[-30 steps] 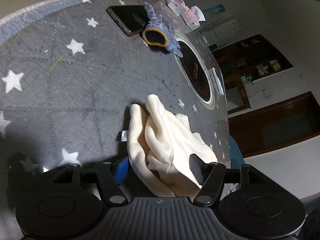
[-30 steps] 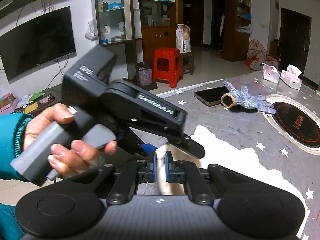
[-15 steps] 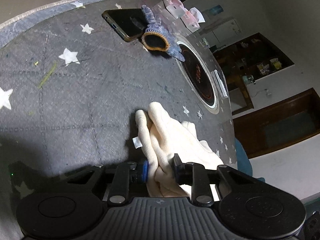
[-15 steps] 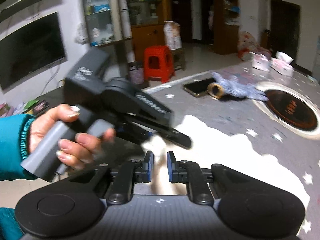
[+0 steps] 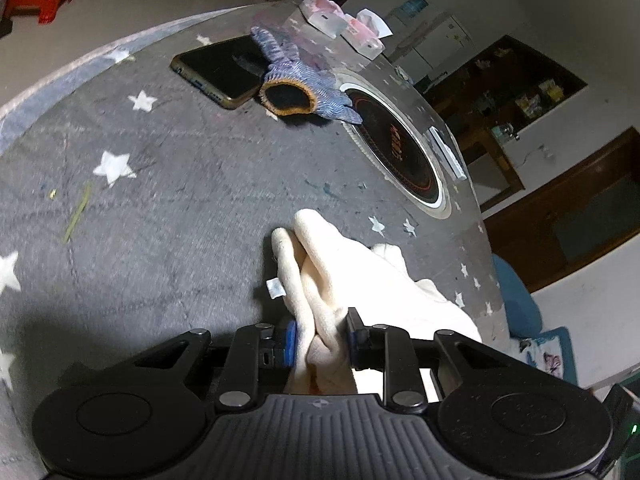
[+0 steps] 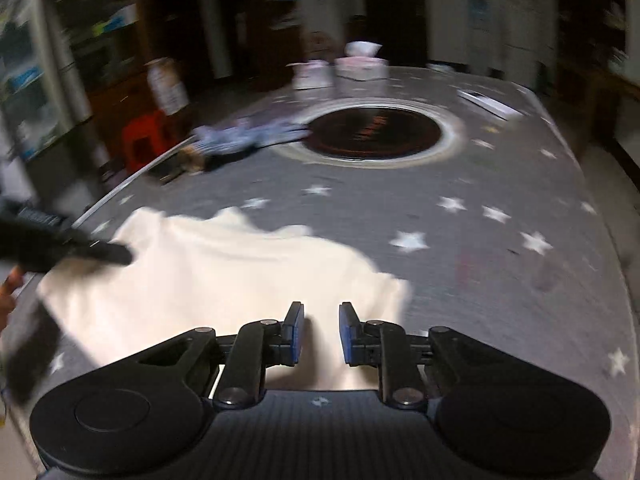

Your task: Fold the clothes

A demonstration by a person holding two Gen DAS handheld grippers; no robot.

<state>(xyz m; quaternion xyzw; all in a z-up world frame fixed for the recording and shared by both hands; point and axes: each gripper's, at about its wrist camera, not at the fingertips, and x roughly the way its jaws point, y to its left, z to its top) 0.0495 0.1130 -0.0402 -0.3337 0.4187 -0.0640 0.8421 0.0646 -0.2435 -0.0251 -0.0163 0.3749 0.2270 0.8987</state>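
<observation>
A cream-white garment point(image 5: 344, 276) lies bunched on the grey star-patterned table point(image 5: 168, 208). My left gripper point(image 5: 320, 338) is shut on a thick fold of it, with a small white tag beside the fold. In the right wrist view the garment point(image 6: 208, 280) spreads flat across the near left of the table. My right gripper point(image 6: 319, 330) is open, its blue pads apart just above the garment's near edge, holding nothing. The left gripper point(image 6: 116, 254) shows at the far left on the cloth's corner. The right wrist view is motion-blurred.
A blue knit glove point(image 5: 296, 76) lies partly on a black phone point(image 5: 220, 70). A round black induction plate point(image 5: 400, 152) is set in the table beyond. Two tissue packs point(image 5: 344, 26) stand at the far edge. A red stool point(image 6: 146, 140) stands off the table's left.
My left gripper closed on the garment's fold. My right gripper let go of the cloth, opened, and swung right over the spread garment.
</observation>
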